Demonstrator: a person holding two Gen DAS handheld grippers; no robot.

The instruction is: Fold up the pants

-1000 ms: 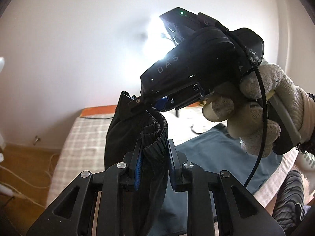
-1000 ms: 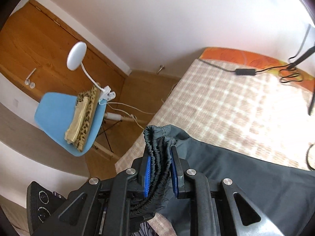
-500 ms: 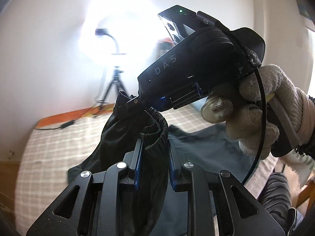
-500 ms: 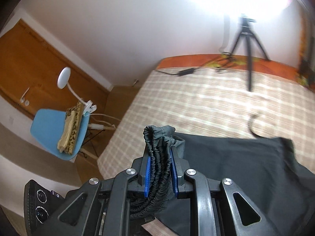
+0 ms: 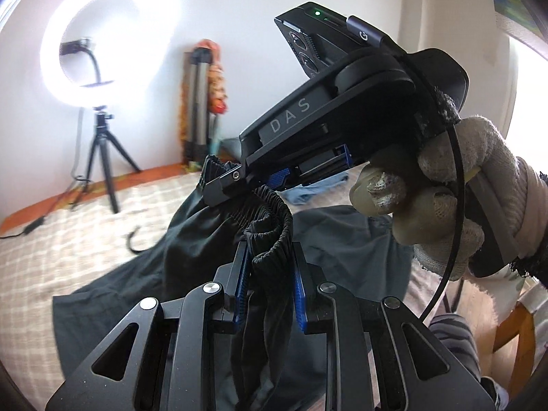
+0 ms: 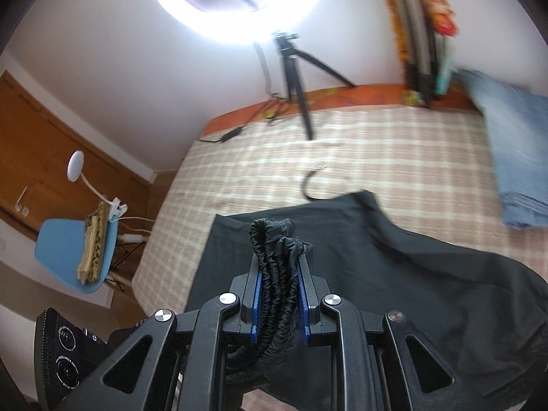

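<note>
- The left gripper (image 5: pixel 269 284) has its jaws clamped on the gathered elastic waistband (image 5: pixel 274 219) of the black pants (image 5: pixel 342 239); the blue pads press the bunched cloth from both sides
- The right gripper (image 6: pixel 279 294) has its jaws clamped on another bunch of the same waistband (image 6: pixel 274 239), the ribbed folds stacked upright between its pads
- In the left wrist view the right gripper (image 5: pixel 239 185) shows from the side, just above and beyond the left one, held by a hand (image 5: pixel 445 198) in a pale knit glove; the waistband runs between the two grips in a short arc
- The waistband end is held up off the bed (image 6: pixel 376 144); the rest of the pants hangs from it and lies spread over the near part of the checked cover, toward the near edge
- A ring light (image 6: pixel 239 0) on a black tripod (image 6: pixel 298 78) stands at the far edge of the bed, with a cable (image 6: pixel 308 188) lying on the cover just beyond the pants
- Folded blue jeans (image 6: pixel 510 150) lie near the far right corner
- A blue chair (image 6: pixel 65 253) stands on the floor off the left edge
</note>
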